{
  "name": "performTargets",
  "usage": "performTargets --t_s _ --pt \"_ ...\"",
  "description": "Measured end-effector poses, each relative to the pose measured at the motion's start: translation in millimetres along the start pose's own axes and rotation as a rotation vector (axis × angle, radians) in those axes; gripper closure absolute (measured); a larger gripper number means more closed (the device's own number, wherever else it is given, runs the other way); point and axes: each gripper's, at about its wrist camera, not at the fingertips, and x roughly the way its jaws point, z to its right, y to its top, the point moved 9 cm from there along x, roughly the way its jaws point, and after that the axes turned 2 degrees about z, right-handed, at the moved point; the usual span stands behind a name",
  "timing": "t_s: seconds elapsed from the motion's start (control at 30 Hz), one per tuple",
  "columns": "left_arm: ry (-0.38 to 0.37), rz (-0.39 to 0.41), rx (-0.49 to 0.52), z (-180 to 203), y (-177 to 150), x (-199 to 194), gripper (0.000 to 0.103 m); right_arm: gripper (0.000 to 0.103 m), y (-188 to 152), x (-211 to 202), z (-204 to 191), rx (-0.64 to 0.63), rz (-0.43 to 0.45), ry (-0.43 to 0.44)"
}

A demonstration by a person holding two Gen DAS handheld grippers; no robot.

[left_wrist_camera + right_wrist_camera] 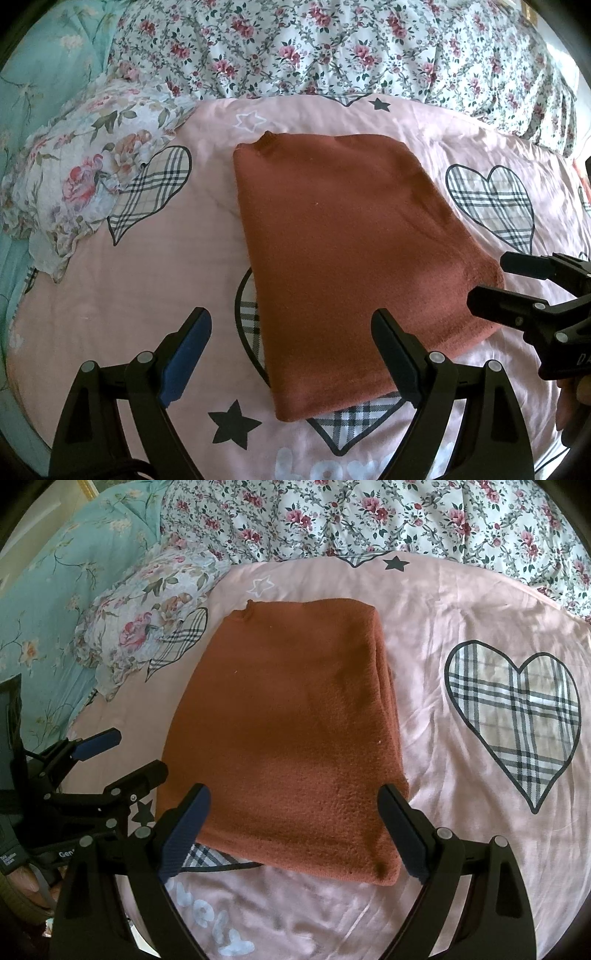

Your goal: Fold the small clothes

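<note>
the rust-red fleece garment [280, 716] lies folded into a rectangle on the pink heart-print quilt [461, 602]. both the left gripper [291, 354] and right gripper [295, 830] hover spread wide, holding nothing. a neat further fold likely means pinching both near corners evenly.

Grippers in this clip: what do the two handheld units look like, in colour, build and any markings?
Both the left gripper and right gripper are matte black plastic with angular, triangular-cutout linkage arms, silver pivot pins and ribbed dark blue pads on the inner finger faces. White lettering shows on both bodies, too cut off to read. No cables or sleeves are clearly visible.
</note>
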Motion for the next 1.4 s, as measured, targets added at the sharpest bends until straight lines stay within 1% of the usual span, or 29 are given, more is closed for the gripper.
performTargets --t_s 1.4 --pt "-0.001 0.001 -0.014 0.0 3.0 2.0 0.014 0.011 5.6 0.7 -1.8 -0.001 0.005 0.002"
